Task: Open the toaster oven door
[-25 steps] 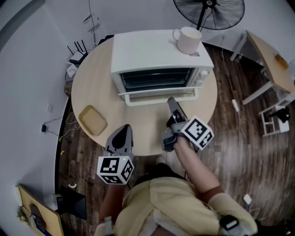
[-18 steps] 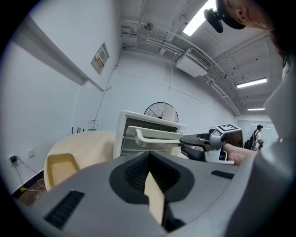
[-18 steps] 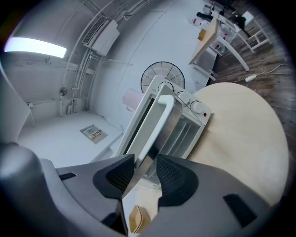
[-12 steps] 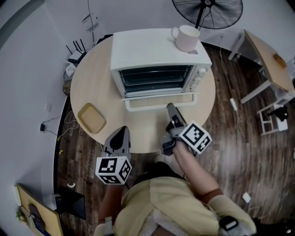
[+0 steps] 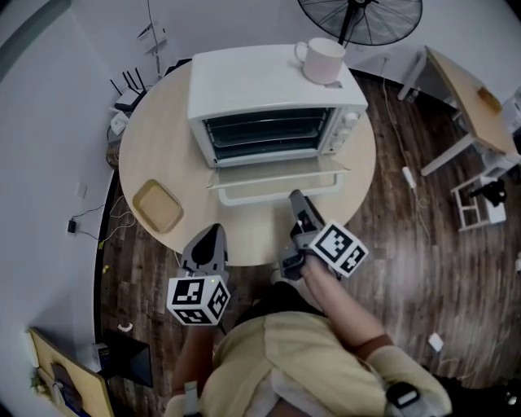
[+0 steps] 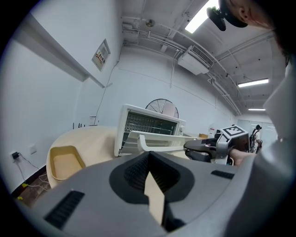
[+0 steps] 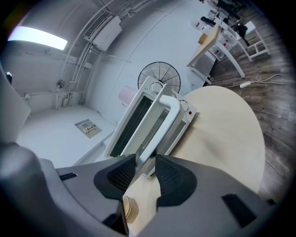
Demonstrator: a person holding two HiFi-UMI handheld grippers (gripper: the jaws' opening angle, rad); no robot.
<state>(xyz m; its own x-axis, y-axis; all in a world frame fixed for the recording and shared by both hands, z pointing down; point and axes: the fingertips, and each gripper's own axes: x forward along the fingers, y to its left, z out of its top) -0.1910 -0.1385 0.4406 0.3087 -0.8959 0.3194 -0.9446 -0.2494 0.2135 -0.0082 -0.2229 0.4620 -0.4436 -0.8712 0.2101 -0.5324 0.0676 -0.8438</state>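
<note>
The white toaster oven (image 5: 269, 85) stands at the back of the round table (image 5: 163, 147). Its door (image 5: 277, 173) hangs down flat, with the bar handle (image 5: 260, 194) toward me and the dark racks showing. My right gripper (image 5: 296, 199) sits just in front of the handle's right part. Its jaws are open and closing, and nothing is pressed between them. In the right gripper view the handle (image 7: 164, 118) lies just beyond the right gripper (image 7: 145, 162). My left gripper (image 5: 207, 236) hovers at the table's near edge, shut and empty. From the left gripper (image 6: 150, 159) the oven (image 6: 152, 125) is seen ahead.
A white mug (image 5: 322, 61) stands on the oven's top right corner. A tan tray (image 5: 158, 206) lies at the table's left. A floor fan (image 5: 362, 16) stands behind, a wooden side table (image 5: 464, 89) to the right. Routers and cables sit at the far left.
The oven door has swung from partly open down to flat. My right gripper has drawn back toward me, off the handle. The left gripper has stayed put.
</note>
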